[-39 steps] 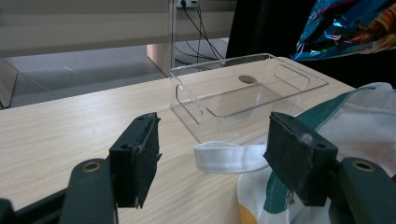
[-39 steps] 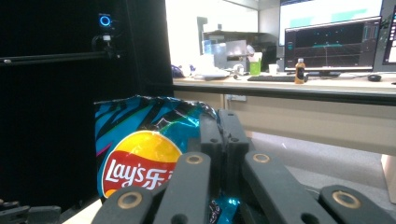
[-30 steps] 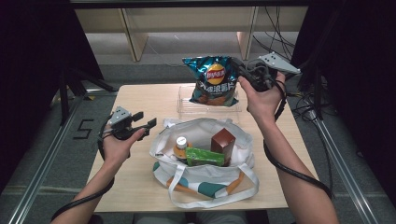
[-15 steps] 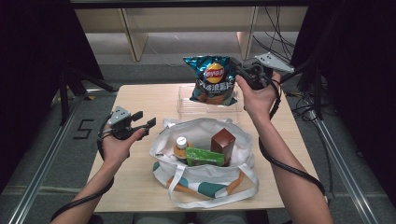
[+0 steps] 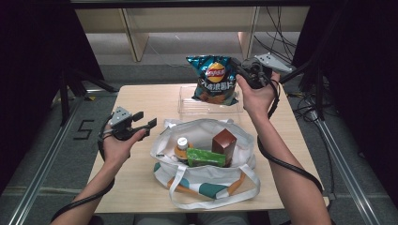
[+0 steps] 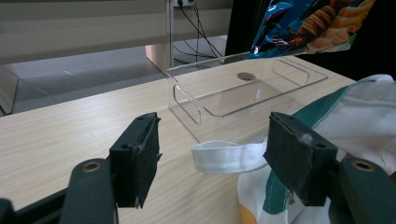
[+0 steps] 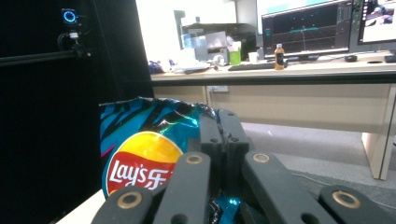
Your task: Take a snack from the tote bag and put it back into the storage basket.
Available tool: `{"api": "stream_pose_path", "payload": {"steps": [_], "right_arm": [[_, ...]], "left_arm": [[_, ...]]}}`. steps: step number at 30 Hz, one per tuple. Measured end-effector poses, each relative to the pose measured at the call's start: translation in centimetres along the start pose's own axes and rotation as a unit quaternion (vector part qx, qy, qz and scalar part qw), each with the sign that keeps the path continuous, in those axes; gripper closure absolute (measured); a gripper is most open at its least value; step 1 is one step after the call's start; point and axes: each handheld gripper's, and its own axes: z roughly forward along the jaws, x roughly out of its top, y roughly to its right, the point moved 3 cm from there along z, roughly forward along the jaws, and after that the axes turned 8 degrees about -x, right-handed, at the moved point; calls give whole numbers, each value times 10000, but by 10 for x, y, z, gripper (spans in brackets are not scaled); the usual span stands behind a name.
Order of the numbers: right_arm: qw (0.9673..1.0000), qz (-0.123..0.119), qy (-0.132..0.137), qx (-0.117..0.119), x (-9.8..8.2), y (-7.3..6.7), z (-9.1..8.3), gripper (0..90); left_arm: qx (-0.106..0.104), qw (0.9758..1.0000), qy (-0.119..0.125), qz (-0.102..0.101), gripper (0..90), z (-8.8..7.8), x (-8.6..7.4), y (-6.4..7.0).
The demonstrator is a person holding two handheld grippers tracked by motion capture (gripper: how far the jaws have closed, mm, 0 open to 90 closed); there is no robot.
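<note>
A blue bag of crisps (image 5: 214, 79) hangs in the air over the clear plastic tray (image 5: 187, 103) at the table's far side. My right gripper (image 5: 236, 65) is shut on the bag's top right corner; in the right gripper view the jaws pinch the crinkled bag (image 7: 140, 154) at my right gripper (image 7: 220, 122). A white tote bag (image 5: 206, 180) with green trim lies open in front, holding a capped bottle (image 5: 181, 146), a green box (image 5: 205, 157) and a brown carton (image 5: 224, 142). My left gripper (image 5: 144, 121) hovers open left of the tote; its fingers (image 6: 136, 156) frame the tote's strap (image 6: 229, 156).
The wooden table (image 5: 141, 98) has bare surface at its left and far left. Beyond the table stand a shelf unit (image 5: 187, 18) and cables on the floor (image 5: 281, 42). The clear tray (image 6: 243, 93) lies beyond the left gripper's jaws.
My right gripper has carried the bag of crisps slightly left and lower, nearer over the clear tray. The left gripper has stayed in place, open.
</note>
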Motion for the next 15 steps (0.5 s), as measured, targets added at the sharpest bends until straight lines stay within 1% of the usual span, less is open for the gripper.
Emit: {"api": "stream_pose_path", "payload": {"steps": [1, 2, 3, 4, 5, 7, 8, 9, 10, 11, 13, 15], "right_arm": [[10000, 0, 0, 0, 0, 0, 0, 900], [10000, 62, -32, -39, 0, 1, 2, 900], [10000, -5, -12, -56, 0, 2, 4, 900], [10000, -22, -23, -70, 0, 3, 4, 900], [10000, -22, -23, -70, 0, 3, 4, 900], [9999, 84, -58, -107, 0, 4, 6, 900], [9999, 26, -38, -119, 0, 6, 9, 900], [9999, 26, -38, -119, 0, 6, 9, 900], [9998, 115, -84, -167, 0, 6, 10, 900], [9999, 28, -65, -149, 0, 7, 12, 900], [9996, 179, -102, -178, -1, 8, 14, 900], [9997, 160, -52, -179, -1, 9, 16, 900]], "left_arm": [[0, 10000, 0, 0, 340, 0, 0, 0], [-10, 10000, 8, 41, 340, 0, 1, 0], [-2, 10000, 18, -18, 340, 0, 1, 1], [-13, 10000, -9, 89, 340, -1, 1, 0], [-13, 10000, -9, 89, 339, -1, 1, 0], [3, 10000, 0, 5, 339, -1, 1, 1], [-5, 10000, 4, 21, 339, -1, 1, 1], [4, 10000, 12, -15, 339, -1, 1, 2], [2, 10000, 20, 5, 339, -1, 1, 1], [2, 10000, 20, 5, 339, -1, 1, 1], [12, 10000, 26, -16, 339, -1, 1, 1], [6, 10000, 25, -20, 339, -1, 1, 1]]}}
